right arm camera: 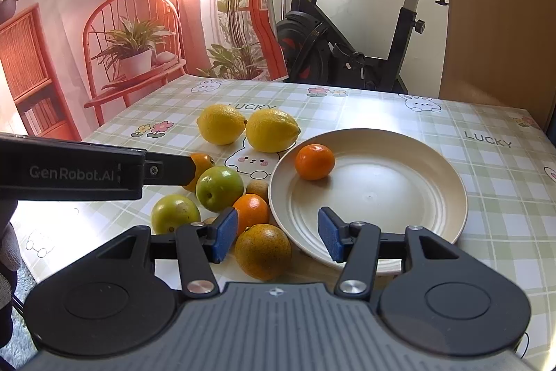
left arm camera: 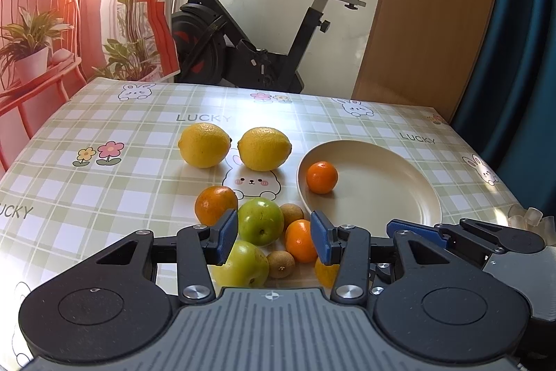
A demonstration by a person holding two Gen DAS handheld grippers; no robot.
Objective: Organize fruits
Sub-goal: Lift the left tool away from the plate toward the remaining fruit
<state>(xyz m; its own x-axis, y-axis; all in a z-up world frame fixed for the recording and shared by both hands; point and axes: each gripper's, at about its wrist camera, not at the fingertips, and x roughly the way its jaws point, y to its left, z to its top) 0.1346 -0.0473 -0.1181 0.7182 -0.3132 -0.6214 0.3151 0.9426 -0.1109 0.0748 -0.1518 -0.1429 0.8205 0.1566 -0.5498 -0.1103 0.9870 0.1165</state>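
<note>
On the tabletop: fruit pile beneath my jaws.
Left gripper: jaws wide, empty.
Right gripper: jaws wide, empty.
Plate: one orange.

- Plate: one orange at far-left rim; remaining surface bare.
- Fruit cluster packed tight left of plate, pieces touching.
- Bench right of plate unobstructed.

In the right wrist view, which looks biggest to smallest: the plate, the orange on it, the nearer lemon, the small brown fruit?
1. Plate
2. Nearer lemon
3. Orange on the plate
4. Small brown fruit, partly hidden

The order looks clear.
</note>
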